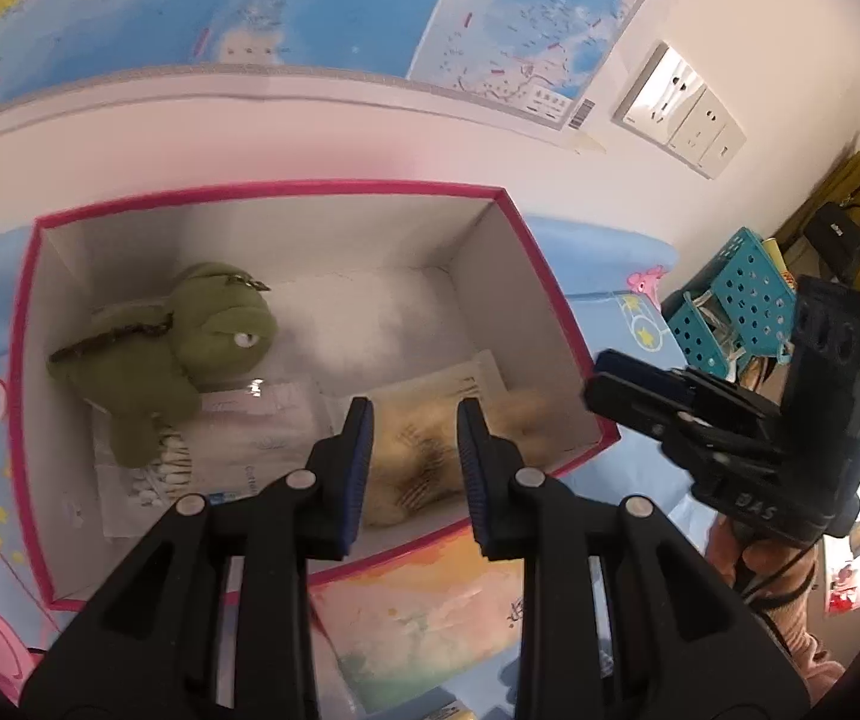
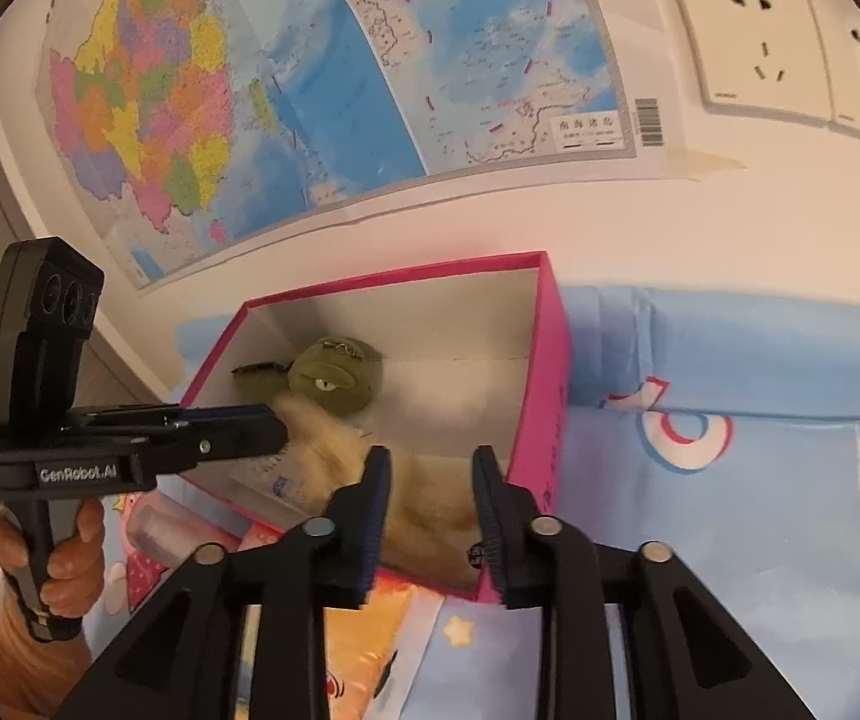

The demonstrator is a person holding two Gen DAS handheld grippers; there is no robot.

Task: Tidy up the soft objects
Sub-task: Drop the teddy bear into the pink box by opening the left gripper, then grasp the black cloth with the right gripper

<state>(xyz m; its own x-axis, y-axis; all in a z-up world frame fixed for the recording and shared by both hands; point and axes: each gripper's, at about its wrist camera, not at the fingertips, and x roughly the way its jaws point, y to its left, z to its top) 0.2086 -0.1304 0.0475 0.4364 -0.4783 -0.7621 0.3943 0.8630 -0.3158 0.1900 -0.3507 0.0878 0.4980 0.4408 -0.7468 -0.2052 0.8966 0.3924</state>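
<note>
A pink-rimmed cardboard box (image 1: pixel 274 187) (image 2: pixel 550 390) stands open on a cartoon-print sheet. Inside at the back left lies a green turtle-like plush (image 1: pixel 178 348) (image 2: pixel 334 384), partly on clear plastic packets (image 1: pixel 250 438). A tan furry plush (image 1: pixel 412 468) (image 2: pixel 430 510) lies low in the box's near right corner. My left gripper (image 1: pixel 413 414) (image 2: pixel 277 426) hangs over the box with its pads against the tan fur, which fills the narrow gap. My right gripper (image 2: pixel 432 462) (image 1: pixel 601 375) is at the box's near right edge, jaws apart, the blurred fur below and between them.
The box sits against a white wall with a large map (image 2: pixel 310 90) and sockets (image 2: pixel 760 42). A colourful flat packet (image 1: pixel 424 618) lies in front of the box. A teal perforated basket (image 1: pixel 730 312) stands off to the right. A hand (image 2: pixel 70 546) grips the left handle.
</note>
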